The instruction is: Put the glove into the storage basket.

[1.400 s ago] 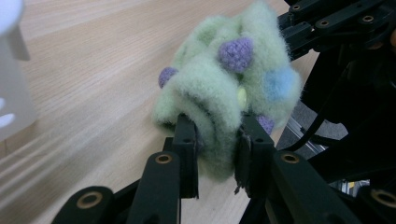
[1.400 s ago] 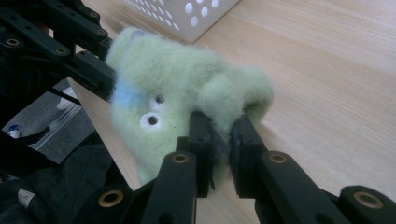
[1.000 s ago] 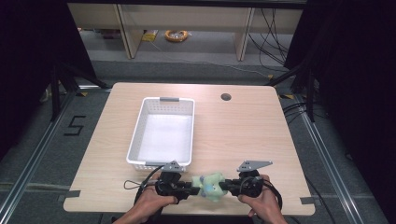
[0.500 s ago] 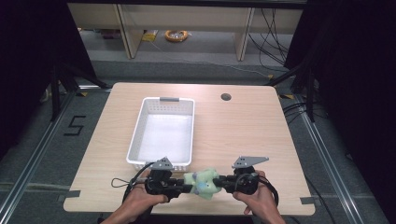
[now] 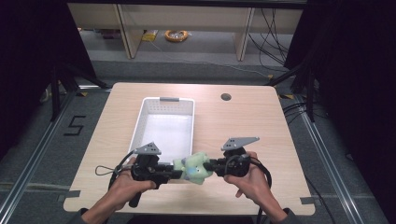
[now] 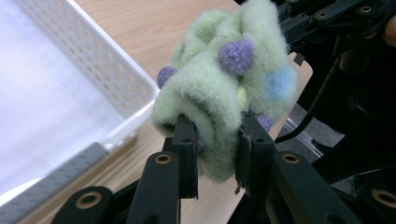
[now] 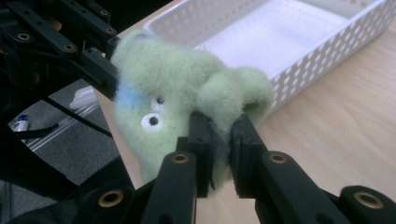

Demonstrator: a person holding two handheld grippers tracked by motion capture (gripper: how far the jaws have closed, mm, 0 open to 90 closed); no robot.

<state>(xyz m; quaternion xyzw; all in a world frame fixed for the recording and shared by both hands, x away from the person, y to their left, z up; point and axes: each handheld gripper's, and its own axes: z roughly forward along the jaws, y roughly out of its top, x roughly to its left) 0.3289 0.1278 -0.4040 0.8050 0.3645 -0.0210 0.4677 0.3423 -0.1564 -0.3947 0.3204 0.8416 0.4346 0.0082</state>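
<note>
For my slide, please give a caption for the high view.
Two hand-held grippers, left gripper and right gripper, hold a green plush toy beside a white basket.

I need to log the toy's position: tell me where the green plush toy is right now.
In the high view the green plush toy hangs between the left gripper and right gripper, both clamped on it, near the table's front edge, just off the white basket's near right corner.

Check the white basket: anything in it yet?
Empty: the white basket shows a bare floor; the green plush toy hangs outside it, near its front rim.
</note>
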